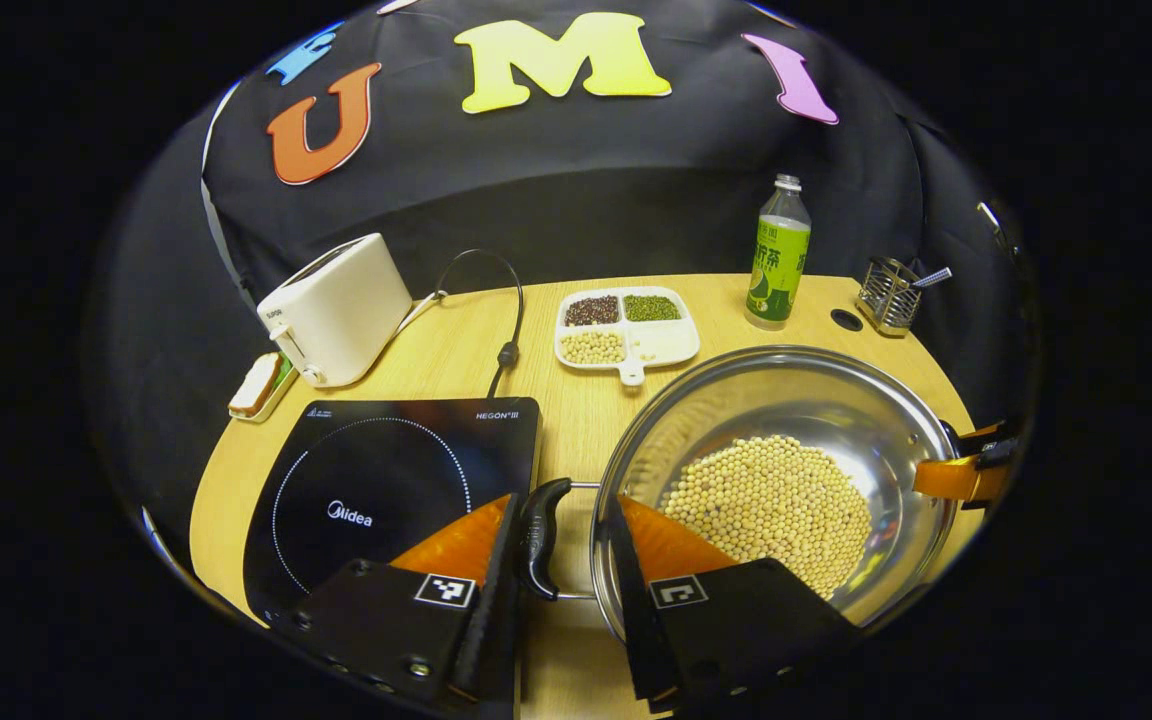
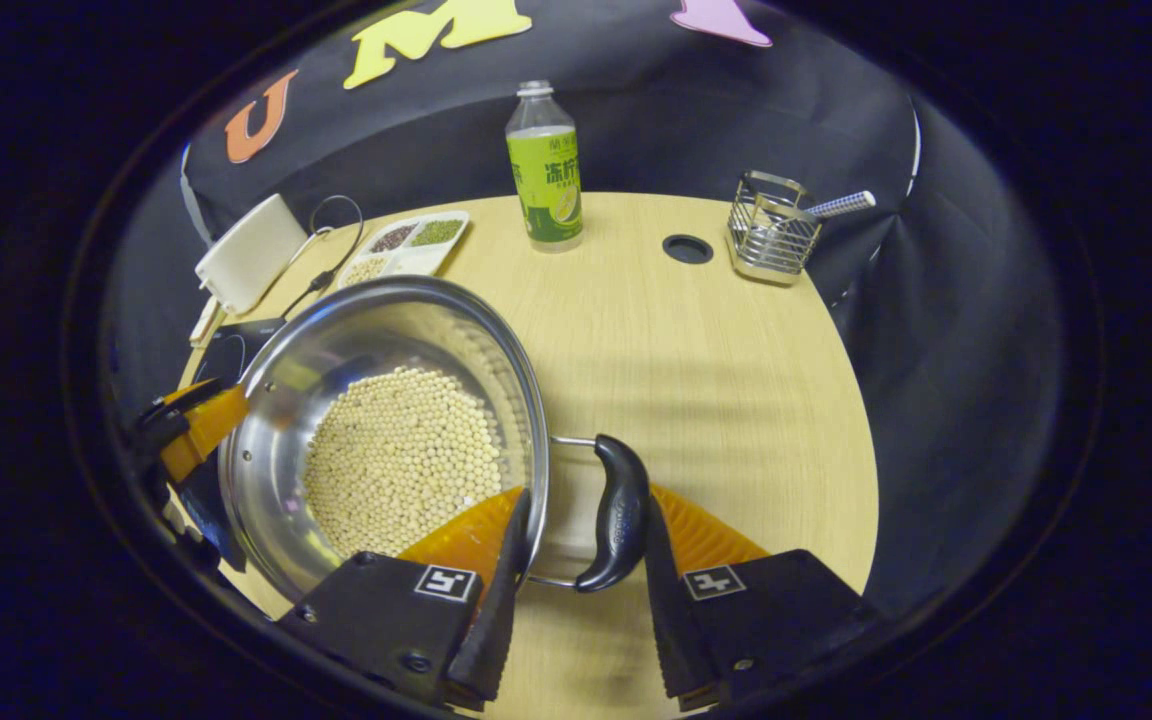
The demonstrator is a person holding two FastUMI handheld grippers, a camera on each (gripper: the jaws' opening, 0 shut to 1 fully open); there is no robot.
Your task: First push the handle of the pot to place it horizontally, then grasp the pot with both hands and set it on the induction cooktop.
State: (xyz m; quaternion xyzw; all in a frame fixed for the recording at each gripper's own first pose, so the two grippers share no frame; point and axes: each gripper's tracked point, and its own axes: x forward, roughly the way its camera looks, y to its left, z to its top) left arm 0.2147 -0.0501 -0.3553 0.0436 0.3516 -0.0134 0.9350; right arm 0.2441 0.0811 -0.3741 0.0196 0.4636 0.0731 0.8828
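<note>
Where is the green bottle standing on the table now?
In the left gripper view, the green bottle stands upright at the table's far edge, behind the pot, between the divided bean tray and the wire holder.

Shiny silver pot (image 1: pixel 786 400) holds pale yellow soybeans (image 1: pixel 771 510), its handles (image 2: pixel 618 512) glossy black. Black induction cooktop (image 1: pixel 386 490) shows a white dotted ring. Cream toaster (image 1: pixel 336 310), green-labelled bottle (image 2: pixel 546 170), light wood-grain desk (image 2: pixel 716 340), white divided tray (image 1: pixel 626 330) with dark, green and yellow beans.

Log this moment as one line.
left tool: open around pot handle | right tool: open around other handle | pot on table, beside cooktop
</note>
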